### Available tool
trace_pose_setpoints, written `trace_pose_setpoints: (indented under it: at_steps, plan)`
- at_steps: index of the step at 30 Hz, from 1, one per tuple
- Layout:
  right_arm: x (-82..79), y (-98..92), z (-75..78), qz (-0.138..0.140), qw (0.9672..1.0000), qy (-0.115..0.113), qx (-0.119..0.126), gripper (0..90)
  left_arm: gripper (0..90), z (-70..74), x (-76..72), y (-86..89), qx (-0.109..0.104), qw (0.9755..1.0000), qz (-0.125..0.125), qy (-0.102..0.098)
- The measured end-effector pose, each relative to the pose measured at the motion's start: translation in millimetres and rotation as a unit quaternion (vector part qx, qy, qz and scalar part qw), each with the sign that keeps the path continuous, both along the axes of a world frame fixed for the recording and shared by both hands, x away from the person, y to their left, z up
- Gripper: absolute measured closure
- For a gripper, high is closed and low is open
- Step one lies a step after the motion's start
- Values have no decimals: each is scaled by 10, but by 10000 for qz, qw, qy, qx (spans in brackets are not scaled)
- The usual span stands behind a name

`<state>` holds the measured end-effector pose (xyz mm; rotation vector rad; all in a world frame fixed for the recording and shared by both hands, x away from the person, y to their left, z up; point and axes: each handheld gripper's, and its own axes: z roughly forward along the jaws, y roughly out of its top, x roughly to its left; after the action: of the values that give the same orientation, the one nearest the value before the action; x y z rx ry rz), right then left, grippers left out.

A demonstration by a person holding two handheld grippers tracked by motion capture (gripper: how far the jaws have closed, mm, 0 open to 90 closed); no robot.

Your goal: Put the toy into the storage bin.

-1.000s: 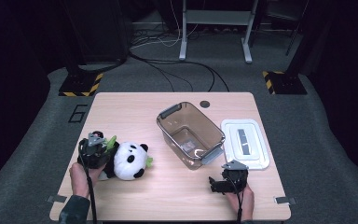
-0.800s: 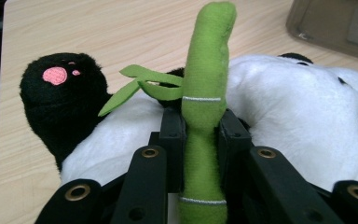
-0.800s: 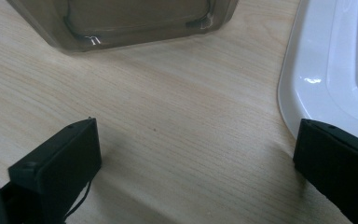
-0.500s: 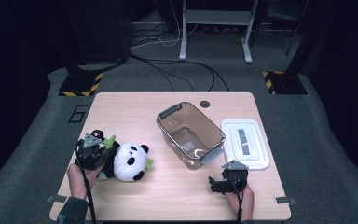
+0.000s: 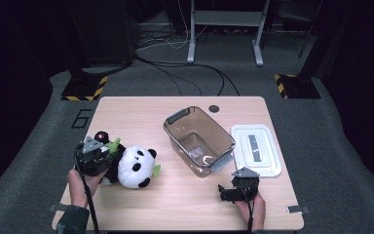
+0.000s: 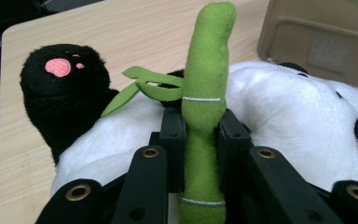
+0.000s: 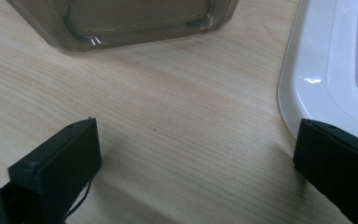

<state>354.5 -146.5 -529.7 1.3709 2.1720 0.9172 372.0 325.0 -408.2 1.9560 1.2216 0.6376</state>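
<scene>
Panda plush (image 5: pixel 135 167) lay at lower left of the worktop (image 5: pixel 141 112), beside the clear bin (image 5: pixel 199 141). It looked soft, light, squashy — likely to sag and swing if lifted. The left gripper (image 6: pixel 200 135) had its fingers (image 6: pixel 173 133) clenched on the green bamboo stalk (image 6: pixel 207 84), a narrow, floppy handle; the stalk's base or the body would probably hold surer. The right gripper (image 7: pixel 196 154) sat at lower right near the white lid (image 5: pixel 255 148), fingers released and apart over bare wood. Against the frame a second back, nothing had shifted — plush and both hands kept their places.
</scene>
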Motion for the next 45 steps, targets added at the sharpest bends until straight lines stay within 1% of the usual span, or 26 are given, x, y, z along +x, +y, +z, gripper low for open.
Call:
trace_pose_setpoints:
  at_steps: [8, 10, 12, 13, 15, 20, 22, 26, 28, 33, 37, 42, 45]
  plan:
    - [0, -1, 0, 6, 10000, -4, -3, 0, 761, 140, -18, -12, -66, 9998, -183, -89]
    - [0, 0, 0, 1, 10000, 1, -1, 0, 761, 167, -19, -23, -58, 9996, -239, -151]
    - [0, -1, 0, 5, 10000, -4, -3, 0, 761, 199, -22, -27, -87, 9994, -316, -148]
    - [-1, 1, 0, -9, 10000, 6, 4, 0, 761, 211, -22, -32, -111, 9992, -344, -183]
    - [0, 1, 0, -7, 10000, 4, 3, 0, 761, 246, -27, -33, -127, 9989, -421, -174]
    - [0, -1, 0, 5, 10000, -3, -2, 0, 761, 322, -10, -47, -185, 9977, -597, -251]
    - [0, 1, 0, -6, 10000, 3, 2, 0, 761, 359, -5, -53, -242, 9973, -651, -255]
    - [0, 1, 0, -6, 10000, 5, 3, 0, 761, 435, 22, -59, -340, 9956, -819, -291]
    - [0, 1, 0, -8, 10000, 5, 4, 0, 761, 483, 34, -65, -339, 9951, -884, -289]
    - [0, 1, 0, -9, 10000, 5, 5, 0, 761, 596, 61, -94, -410, 9931, -1030, -369]
    - [0, 1, 0, -4, 10000, 2, 1, 0, 761, 682, 100, -128, -495, 9907, -1193, -423]
    - [0, 1, 0, -9, 10000, 5, 4, 0, 761, 804, 160, -203, -432, 9886, -1347, -517]
    - [0, 0, 0, -4, 10000, 2, 1, 0, 761, 876, 197, -251, -448, 9869, -1440, -570]
